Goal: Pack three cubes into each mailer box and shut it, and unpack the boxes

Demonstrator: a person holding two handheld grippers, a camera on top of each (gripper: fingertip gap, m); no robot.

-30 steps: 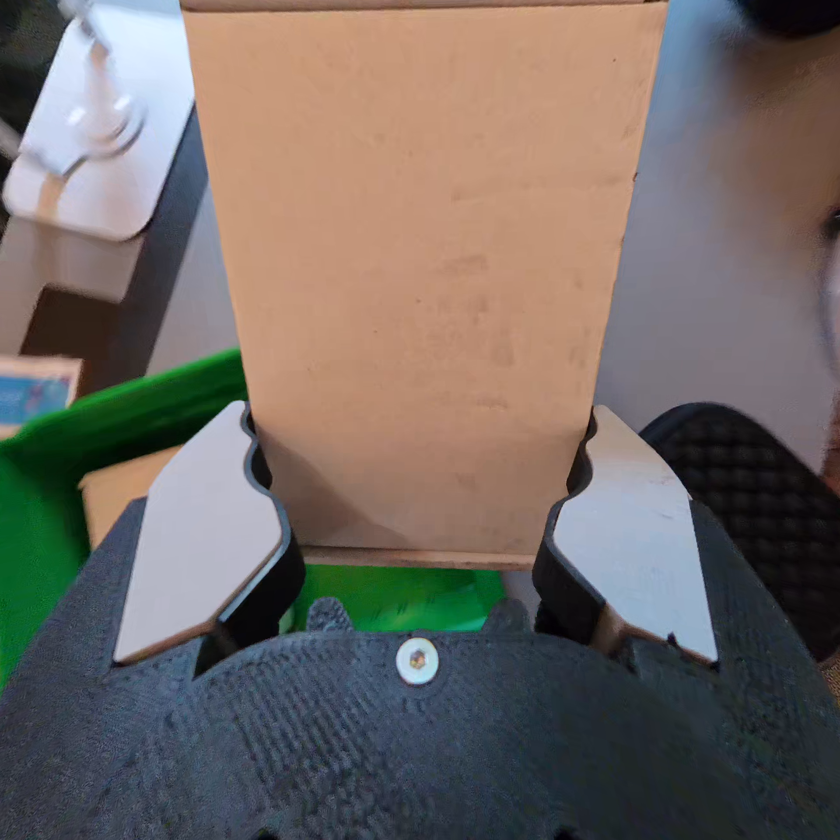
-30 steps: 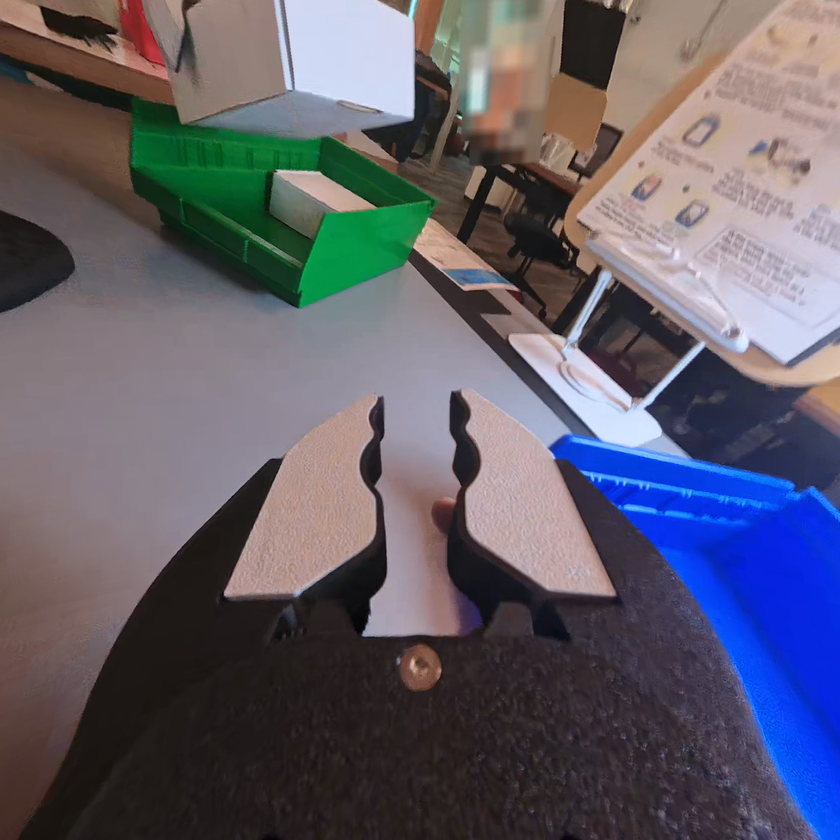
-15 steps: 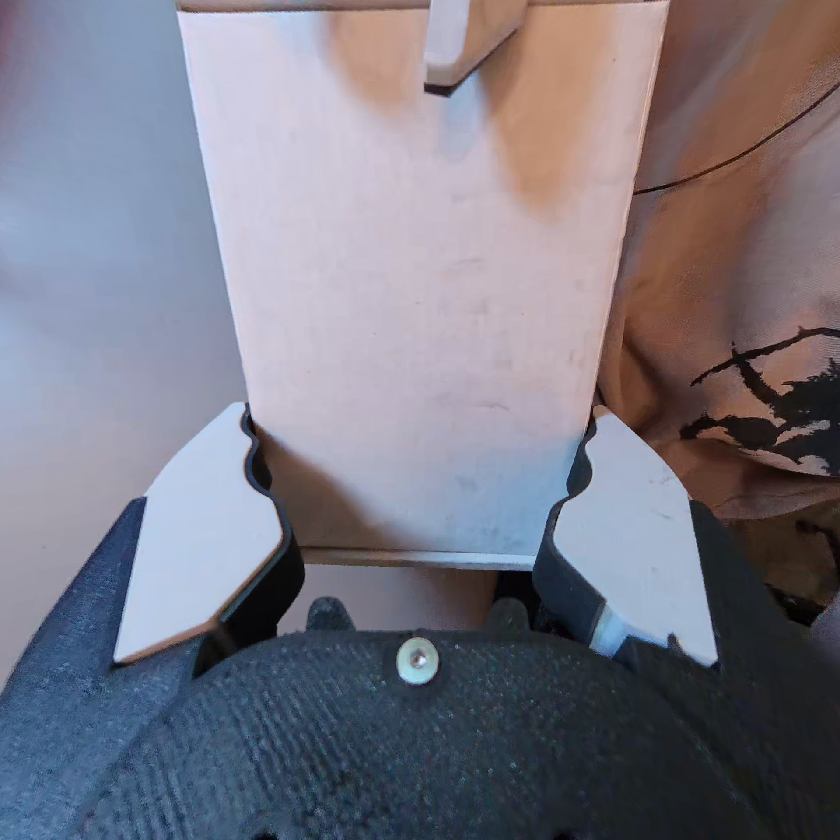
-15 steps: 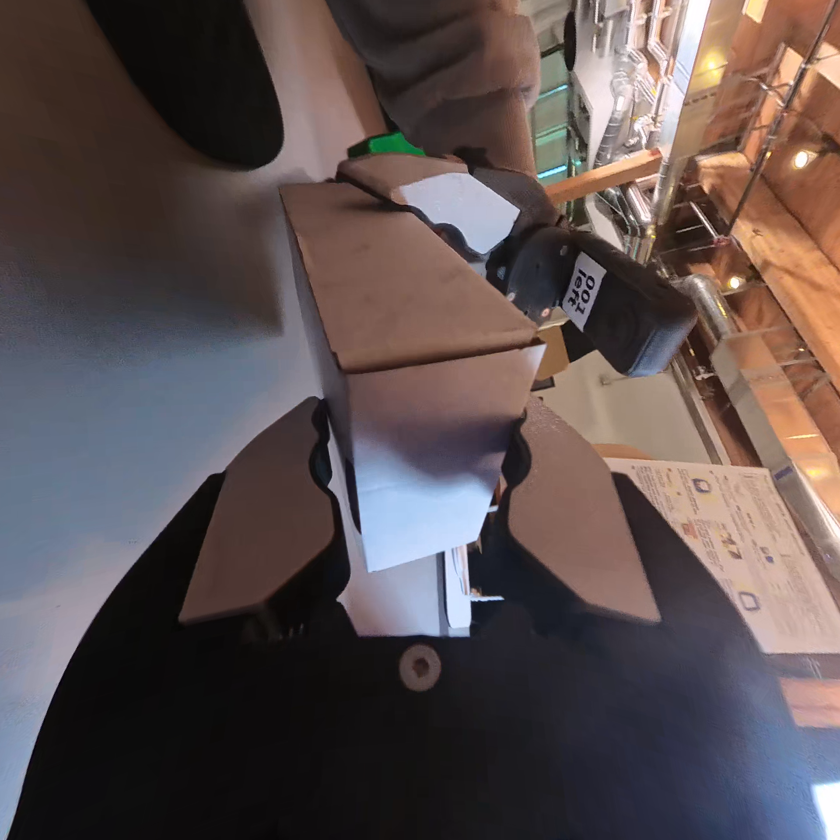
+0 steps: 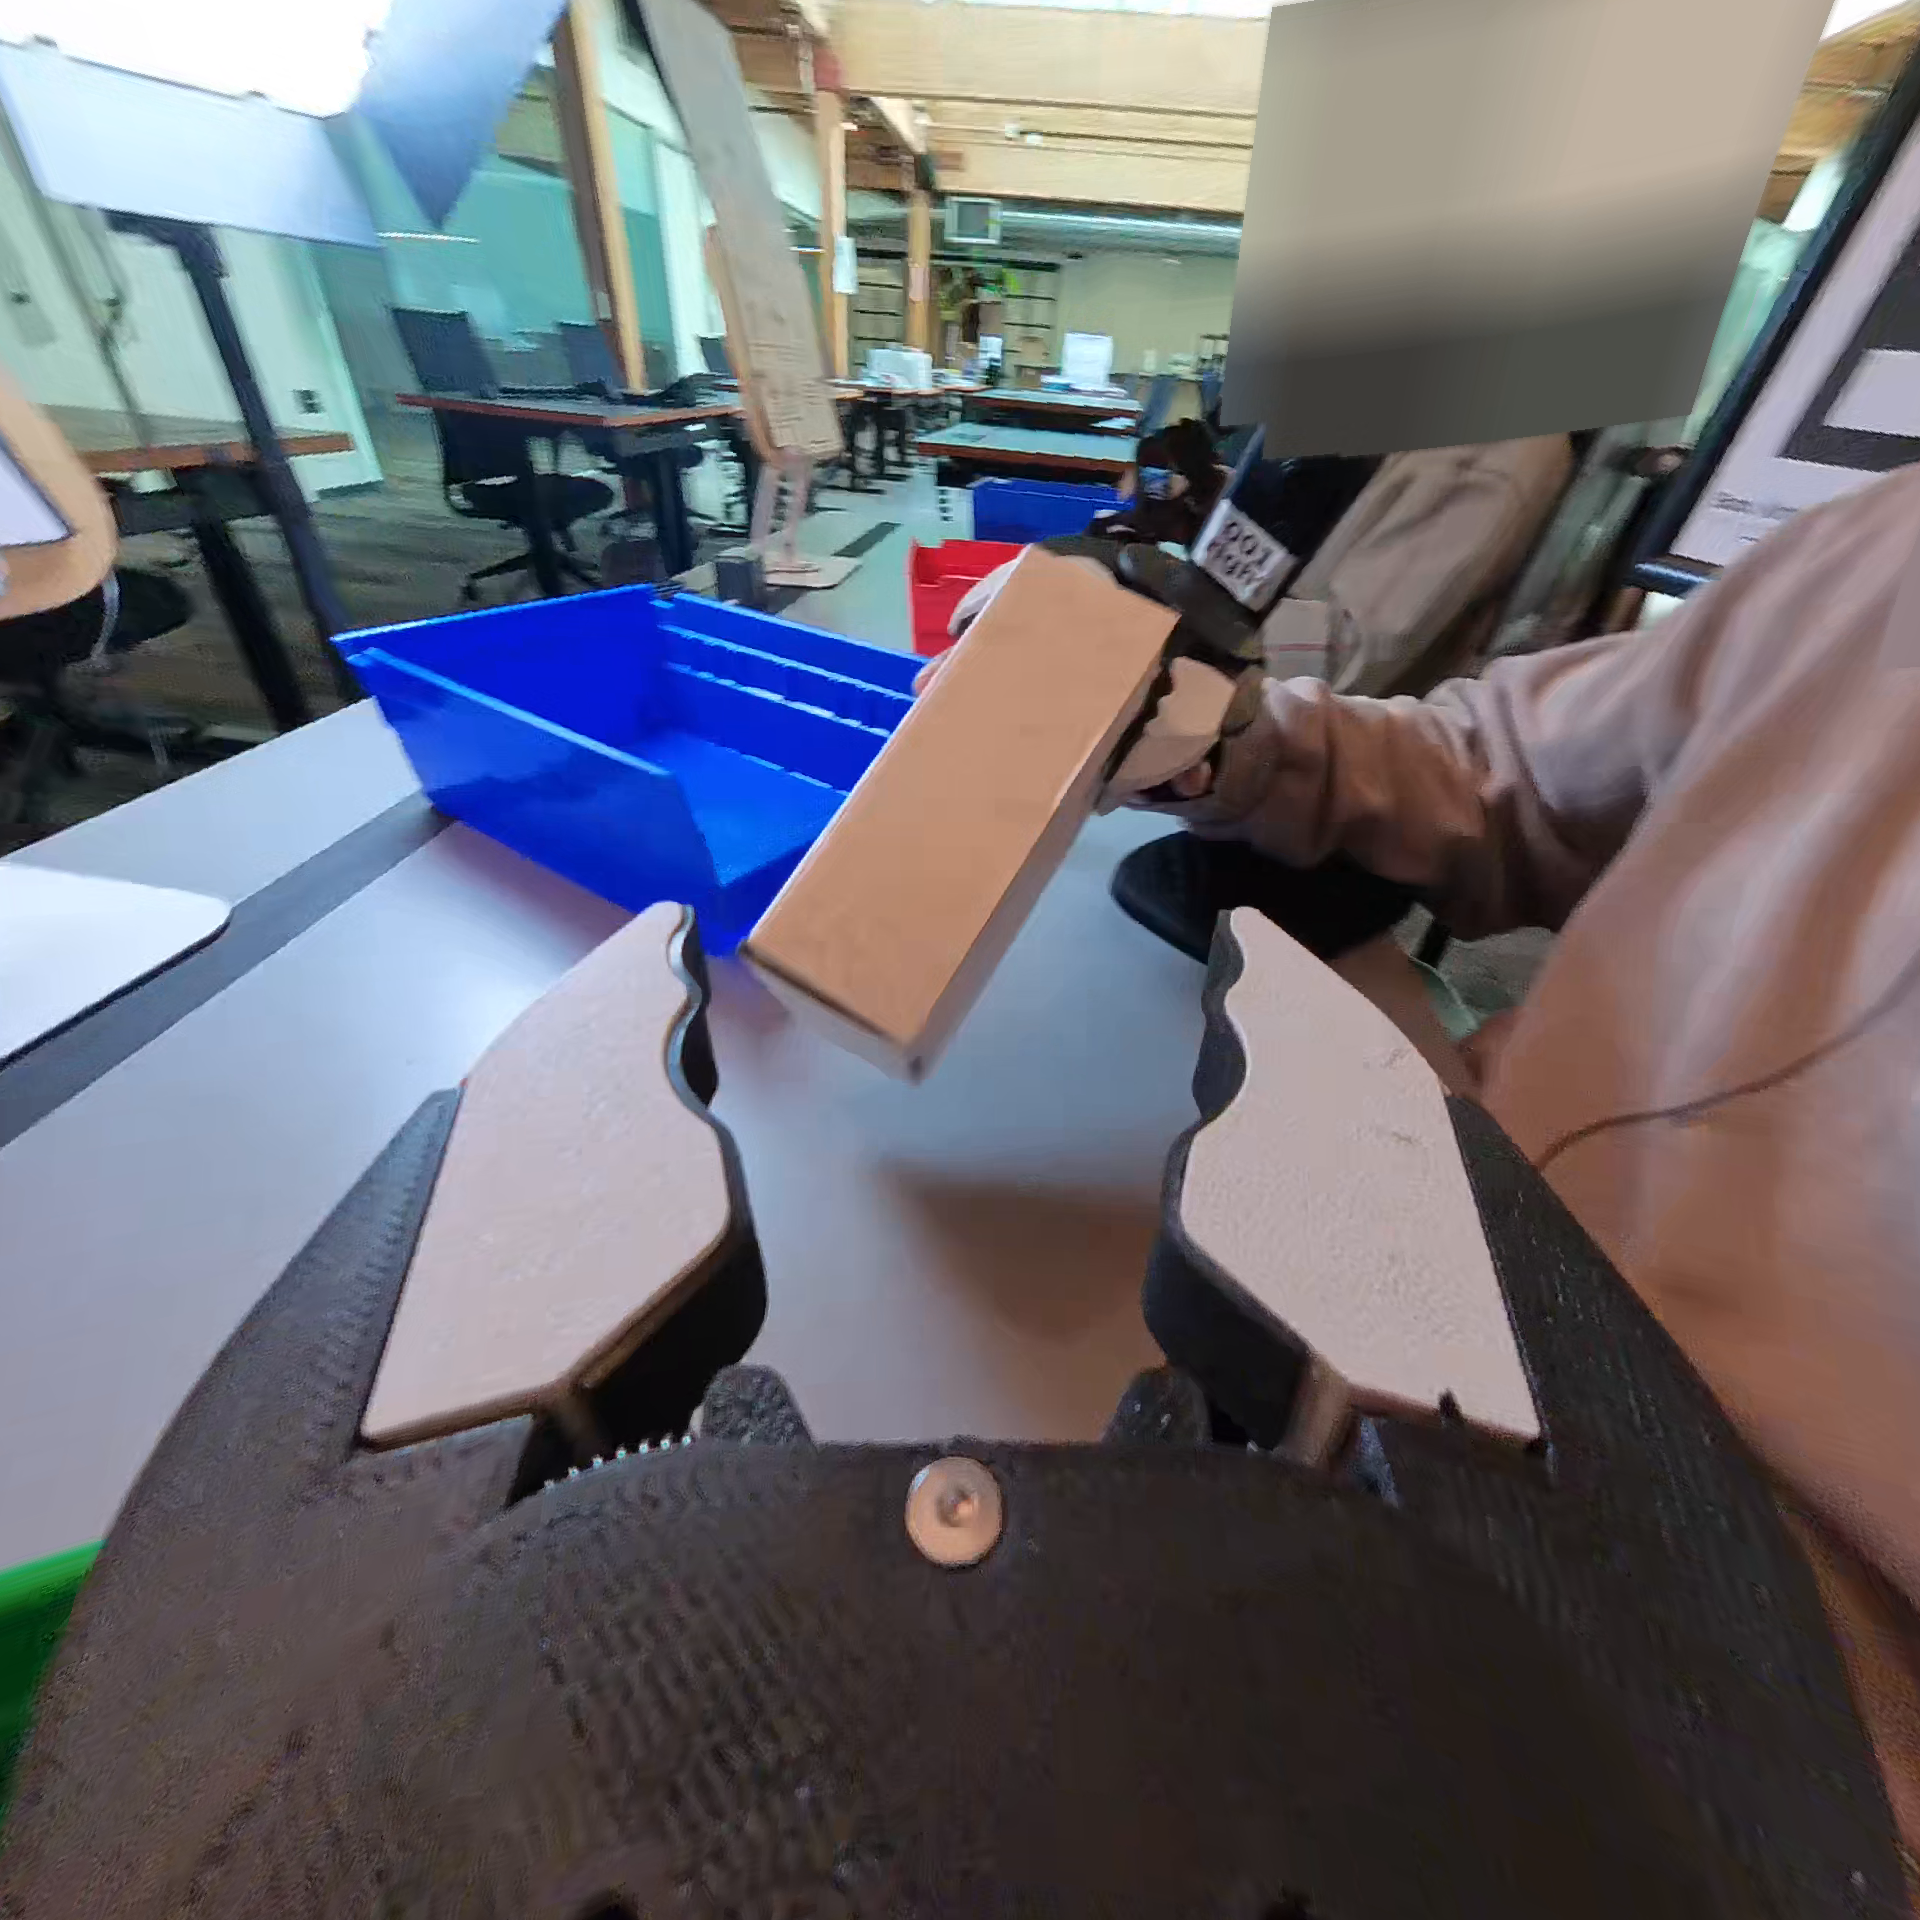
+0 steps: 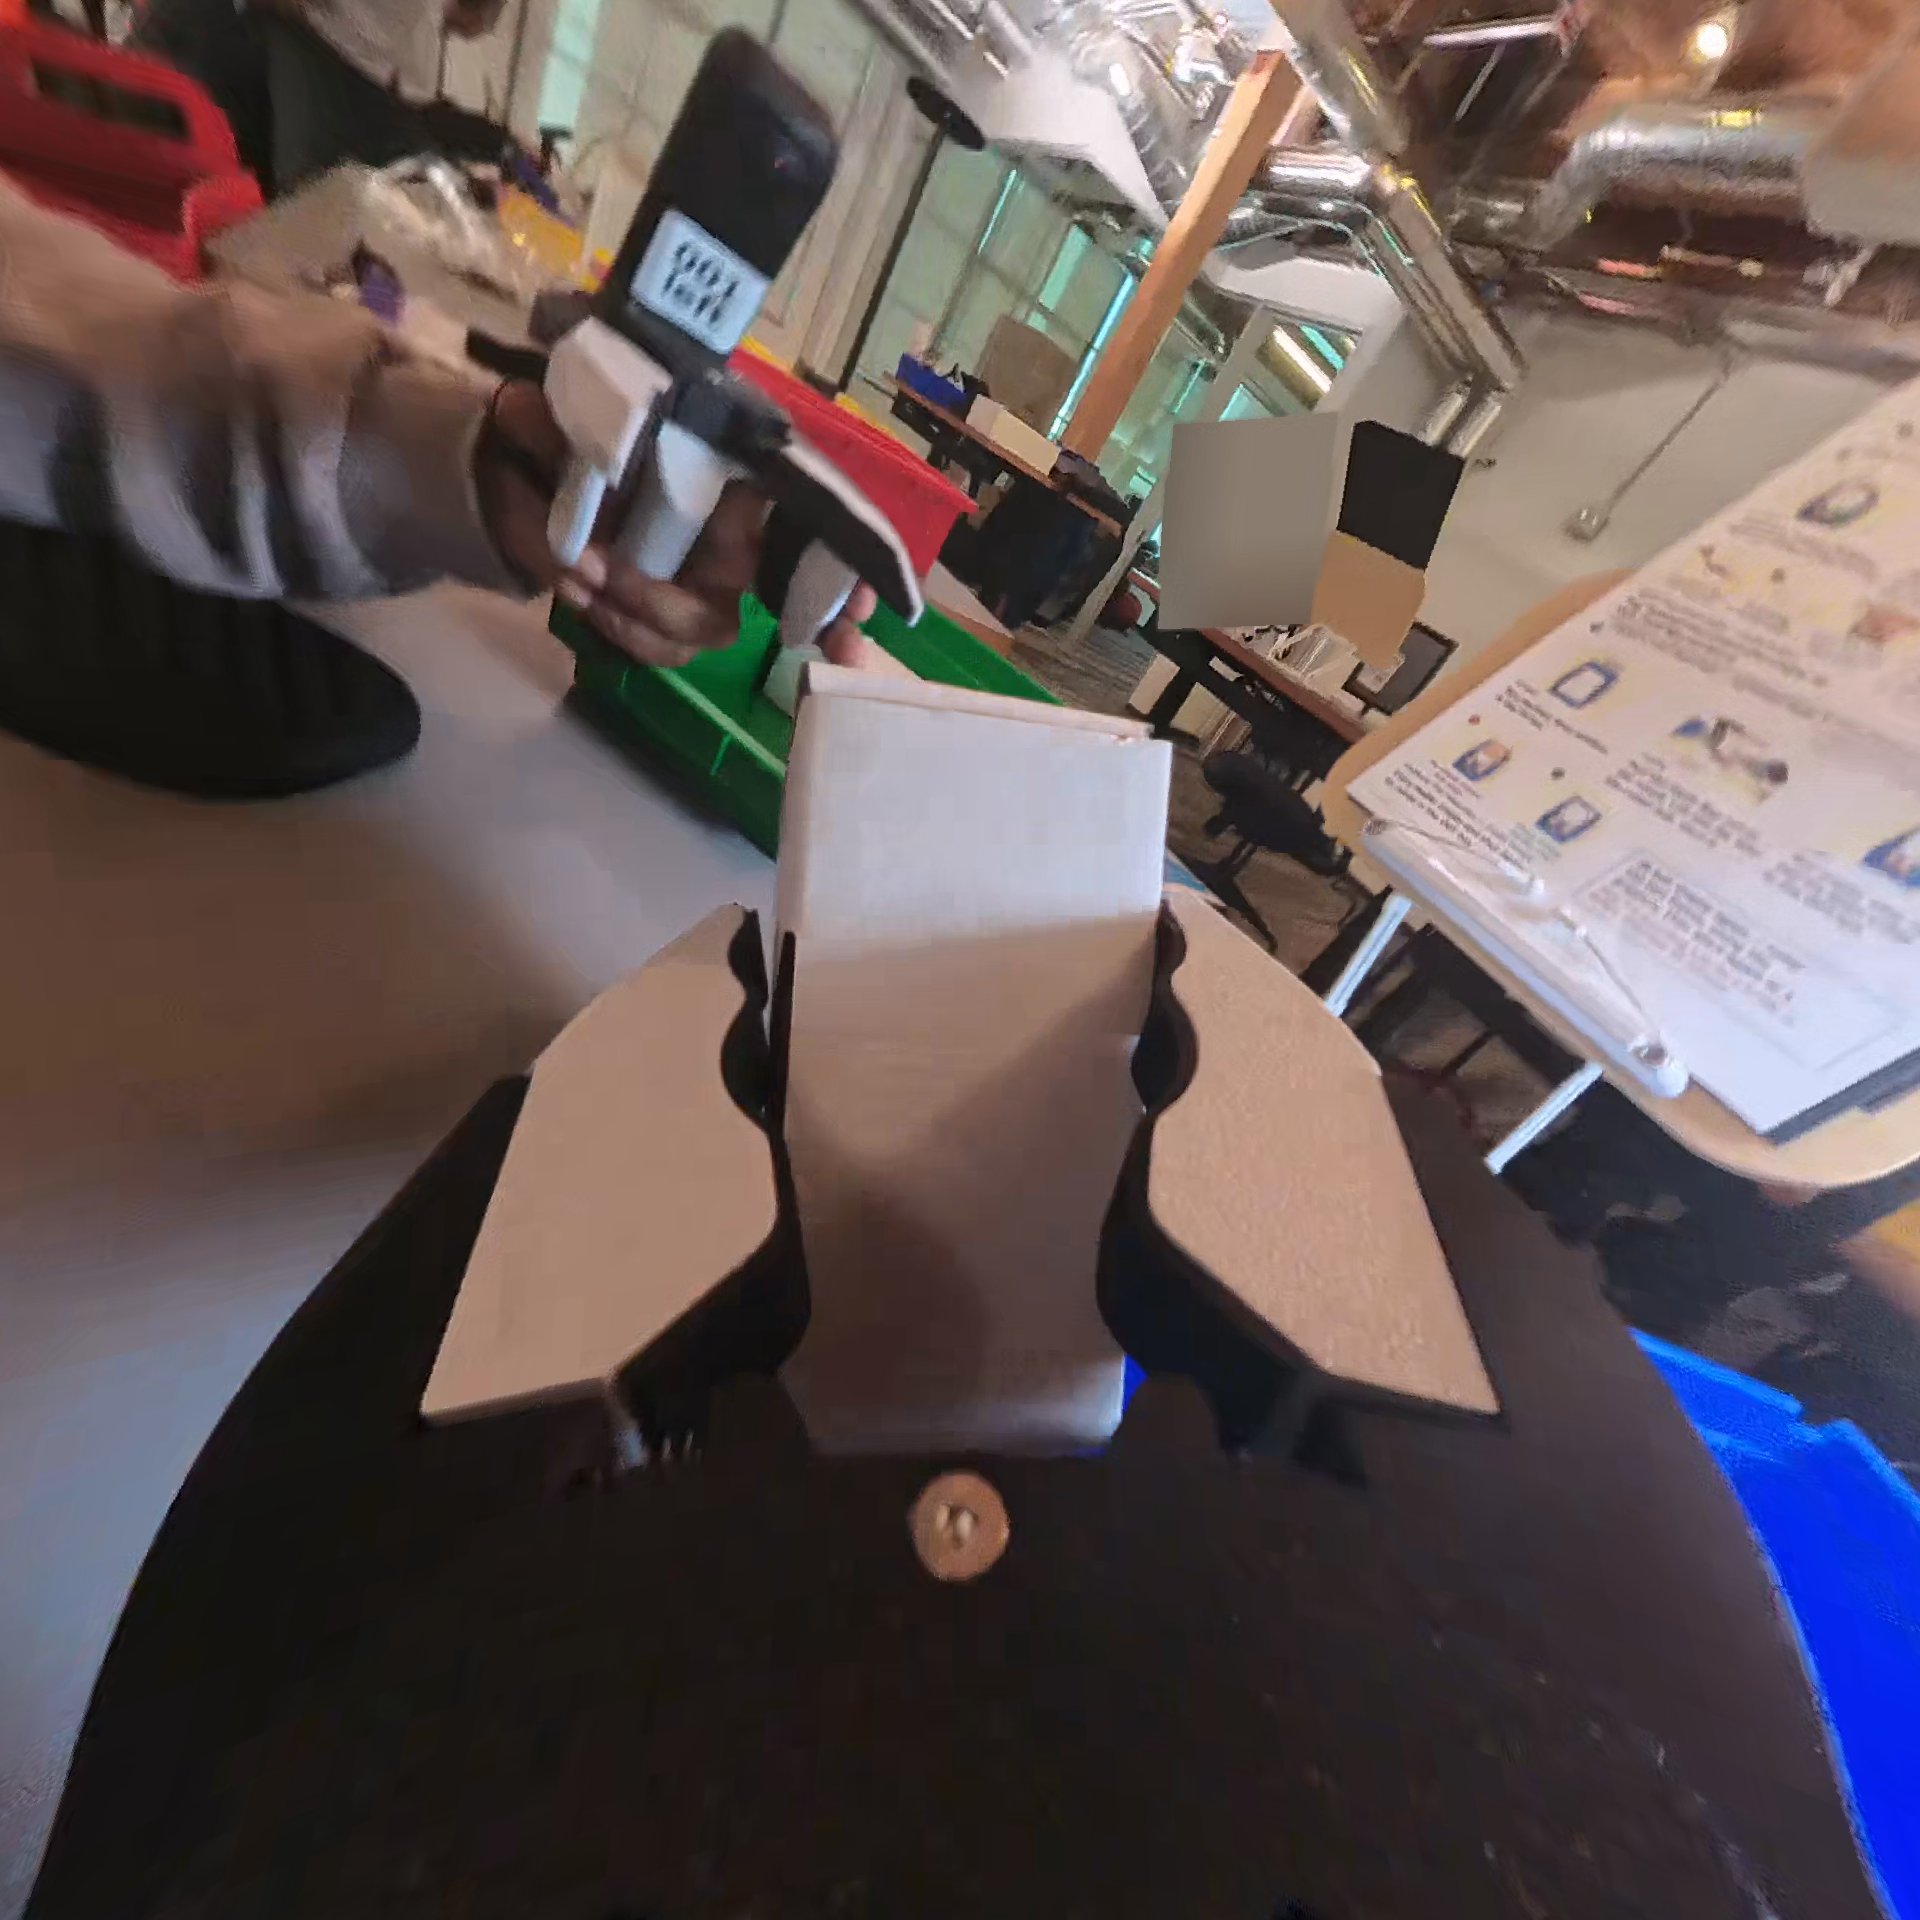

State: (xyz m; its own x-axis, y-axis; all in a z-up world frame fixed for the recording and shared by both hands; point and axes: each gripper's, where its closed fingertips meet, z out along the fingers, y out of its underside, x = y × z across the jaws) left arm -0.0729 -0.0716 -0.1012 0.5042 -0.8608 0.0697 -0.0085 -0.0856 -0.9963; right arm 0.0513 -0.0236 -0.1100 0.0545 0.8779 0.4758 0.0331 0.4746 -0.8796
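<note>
My left gripper [image 5: 951, 997] has let go of the mailer box [image 5: 966, 800]; its jaws now gape empty. My right gripper [image 6: 961, 997] clamps the box, lifted above the grey table [image 5: 987, 1247].

A closed mailer box [image 5: 966, 810] sits clamped in the right gripper [image 6: 961, 1039], lifted off the worktop [image 5: 935, 1195]. Seen from the left gripper [image 5: 951, 1023], whose fingers stand apart with nothing between, the box hangs at 12 o'clock, a bin [image 5: 644, 748] behind it at 11. From the right gripper, another bin [image 6: 707, 707] lies at 11 o'clock, under the left gripper [image 6: 831, 582].
</note>
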